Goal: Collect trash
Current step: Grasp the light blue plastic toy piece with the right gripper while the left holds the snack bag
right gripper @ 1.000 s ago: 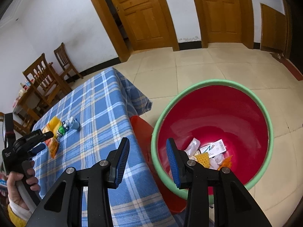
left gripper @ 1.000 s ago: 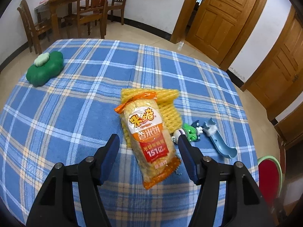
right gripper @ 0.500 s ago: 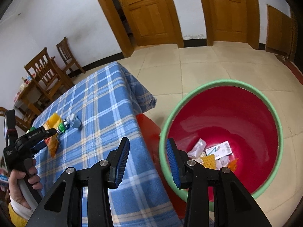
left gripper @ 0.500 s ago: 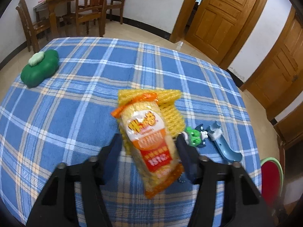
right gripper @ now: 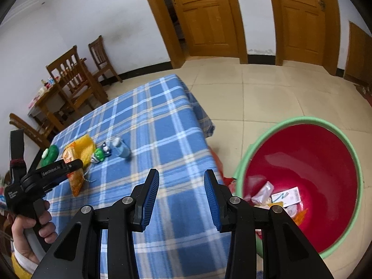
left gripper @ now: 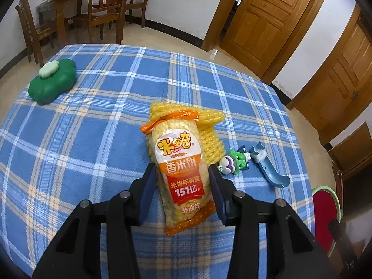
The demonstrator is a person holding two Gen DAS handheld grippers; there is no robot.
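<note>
An orange and yellow rice cracker packet lies on the blue plaid tablecloth, on top of a yellow foam net. My left gripper straddles the packet's lower half. Its jaws are closing, and the pads stand right at the packet's sides with no squeeze showing. In the right wrist view a hand holds that left gripper over the packet. My right gripper hangs open and empty above the table's near corner. To its right is a red basin with a green rim, which holds several wrappers.
A green toy figure and a blue toy slide lie right of the packet. A green clover-shaped box sits at the far left. The basin stands on the tiled floor past the table's right edge. Wooden chairs and doors are behind.
The left jaws have narrowed from wide apart to right against the packet's sides. The right gripper has swung left, so the basin sits further right and more of the table shows.
</note>
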